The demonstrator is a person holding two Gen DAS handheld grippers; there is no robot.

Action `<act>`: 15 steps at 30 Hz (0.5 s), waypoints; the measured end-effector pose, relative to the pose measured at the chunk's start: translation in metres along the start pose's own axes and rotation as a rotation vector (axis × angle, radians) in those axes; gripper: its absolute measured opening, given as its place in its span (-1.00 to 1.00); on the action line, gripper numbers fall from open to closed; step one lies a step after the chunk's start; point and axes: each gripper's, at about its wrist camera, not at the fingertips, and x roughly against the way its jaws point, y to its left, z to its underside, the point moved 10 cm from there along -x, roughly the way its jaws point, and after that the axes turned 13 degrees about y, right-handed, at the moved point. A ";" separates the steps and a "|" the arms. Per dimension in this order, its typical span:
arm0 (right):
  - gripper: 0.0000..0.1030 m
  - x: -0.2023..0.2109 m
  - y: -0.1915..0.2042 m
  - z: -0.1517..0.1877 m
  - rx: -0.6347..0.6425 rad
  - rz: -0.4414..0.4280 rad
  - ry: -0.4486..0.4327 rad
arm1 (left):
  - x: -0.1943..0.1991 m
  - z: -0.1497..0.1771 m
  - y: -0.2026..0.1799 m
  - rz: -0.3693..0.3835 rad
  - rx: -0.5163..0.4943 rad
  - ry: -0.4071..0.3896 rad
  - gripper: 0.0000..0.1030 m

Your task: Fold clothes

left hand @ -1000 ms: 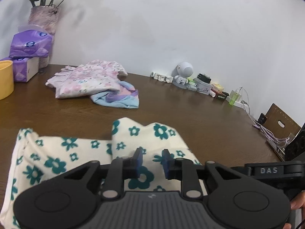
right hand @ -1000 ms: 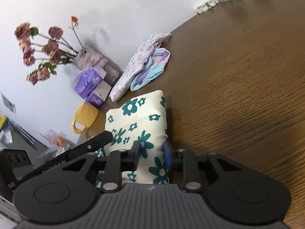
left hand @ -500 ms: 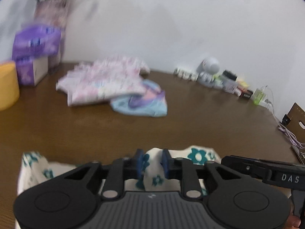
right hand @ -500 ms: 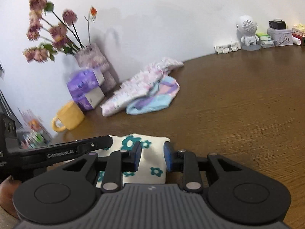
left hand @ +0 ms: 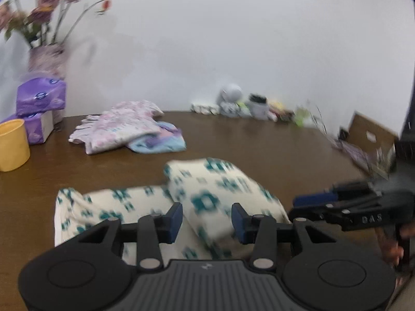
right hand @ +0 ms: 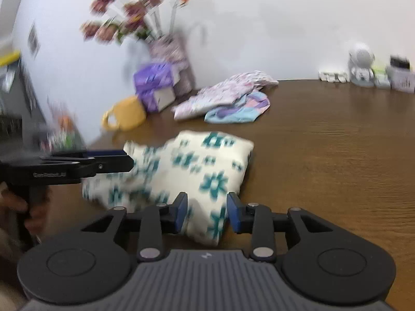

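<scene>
Cream floral garment (left hand: 212, 194) lies bunched and partly folded on the brown counter (left hand: 259, 150), in front of both claws. Left claw (left hand: 206, 219) has just been opening, cloth between its jaws but pads not pressing. Right claw (right hand: 206, 213) likewise just opening, cloth loose between. Pink-and-blue clothes pile (left hand: 129, 134) sits further back
</scene>
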 end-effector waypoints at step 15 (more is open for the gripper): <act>-0.61 -0.029 0.000 0.012 -0.065 0.084 0.021 | -0.028 0.021 -0.020 -0.273 -0.124 0.030 -0.92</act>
